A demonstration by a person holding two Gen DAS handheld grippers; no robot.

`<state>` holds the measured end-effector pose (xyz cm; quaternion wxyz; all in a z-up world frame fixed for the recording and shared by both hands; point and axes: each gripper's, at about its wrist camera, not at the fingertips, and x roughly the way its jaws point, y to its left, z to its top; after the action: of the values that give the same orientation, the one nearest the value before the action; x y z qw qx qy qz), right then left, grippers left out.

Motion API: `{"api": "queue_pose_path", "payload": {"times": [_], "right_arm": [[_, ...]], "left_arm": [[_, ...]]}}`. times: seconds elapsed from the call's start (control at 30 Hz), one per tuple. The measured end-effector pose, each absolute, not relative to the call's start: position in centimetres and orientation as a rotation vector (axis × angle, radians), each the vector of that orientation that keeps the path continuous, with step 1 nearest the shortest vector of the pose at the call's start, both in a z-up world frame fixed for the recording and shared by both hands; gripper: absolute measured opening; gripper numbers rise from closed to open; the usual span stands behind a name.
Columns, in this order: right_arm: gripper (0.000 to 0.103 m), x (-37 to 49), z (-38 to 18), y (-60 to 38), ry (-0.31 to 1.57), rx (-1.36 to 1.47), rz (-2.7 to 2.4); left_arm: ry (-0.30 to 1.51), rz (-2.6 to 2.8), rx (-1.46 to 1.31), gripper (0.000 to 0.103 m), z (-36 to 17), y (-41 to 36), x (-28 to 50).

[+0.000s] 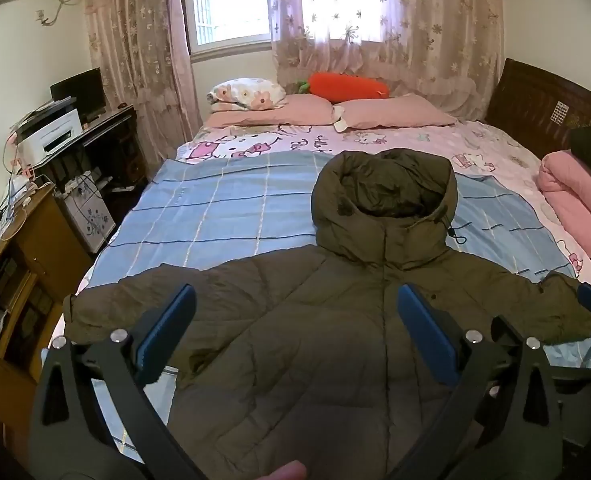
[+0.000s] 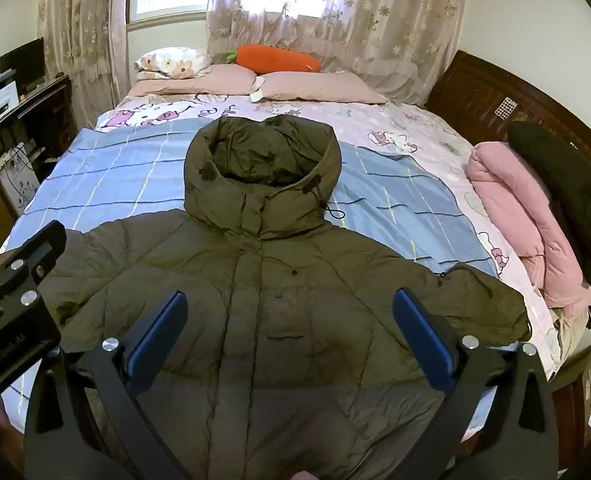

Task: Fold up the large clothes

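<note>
While both tongs hang over the near edge of the bed, I note the coat [image 2: 279, 280] first: olive-green, puffy, quilted in diagonal stitched panels, matte shell. It lies flat and face up on the bed [image 2: 427, 128], front closed along a centre placket with small dark snaps, sleeves spread to either side, hood [image 2: 261, 160] opened out toward the pillows with a dark drawcord curling off its right edge. A slit pocket shows on the chest.

Under the coat sits a blue sheet [image 2: 127, 176] with a pale grid of lines, smooth, slightly wrinkled; beyond the coat, past the hood, a pink cartoon-print sheet, two dusty-pink pillows [image 2: 307, 86], a floral pillow and an orange carrot-shaped cushion [image 2: 279, 58]. Right of the coat, a rolled pink quilt [image 2: 511, 208] with a dark garment on top.

Left tongs [image 1: 297, 338]: spread wide, blue pads, black arms, nothing between them but air above the coat's left chest. Right tongs [image 2: 289, 334]: likewise spread wide, empty, above the coat's middle. In the right wrist view the left tongs' black frame cuts in at the left edge, covering part of the left sleeve.

Coat's hem is cut off at the bottom of both views. Left cuff is hard to make out behind the tongs' arms. A blurred fingertip [image 1: 283, 472] shows at the bottom edge.
</note>
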<state>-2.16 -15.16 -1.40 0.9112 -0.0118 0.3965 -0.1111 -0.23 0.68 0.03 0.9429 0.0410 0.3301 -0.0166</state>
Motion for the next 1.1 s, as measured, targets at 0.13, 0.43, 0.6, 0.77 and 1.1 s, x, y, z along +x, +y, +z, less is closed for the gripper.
{"api": "queue_pose_path", "payload": {"times": [0.13, 0.43, 0.6, 0.77, 1.1], "right_arm": [[0.102, -2.15, -1.38, -15.11, 0.818, -0.025, -0.23], [0.102, -2.15, -1.32, -15.03, 0.82, -0.026, -0.229], [0.102, -2.1, -1.48, -15.0, 0.82, -0.027, -0.23], [0.102, -2.07, -1.49, -14.99, 0.821, -0.026, -0.229], [0.102, -2.05, -1.56, -14.95, 0.823, -0.026, -0.229]], "left_arm": [[0.669, -0.035, 0.083, 0.101, -0.13, 0.69, -0.27], [0.67, -0.034, 0.081, 0.101, 0.33, 0.74, 0.09], [0.67, -0.035, 0.08, 0.101, 0.32, 0.79, 0.08], [0.671, -0.034, 0.078, 0.101, 0.35, 0.86, 0.12], [0.671, -0.035, 0.078, 0.101, 0.3, 0.8, 0.09]]}}
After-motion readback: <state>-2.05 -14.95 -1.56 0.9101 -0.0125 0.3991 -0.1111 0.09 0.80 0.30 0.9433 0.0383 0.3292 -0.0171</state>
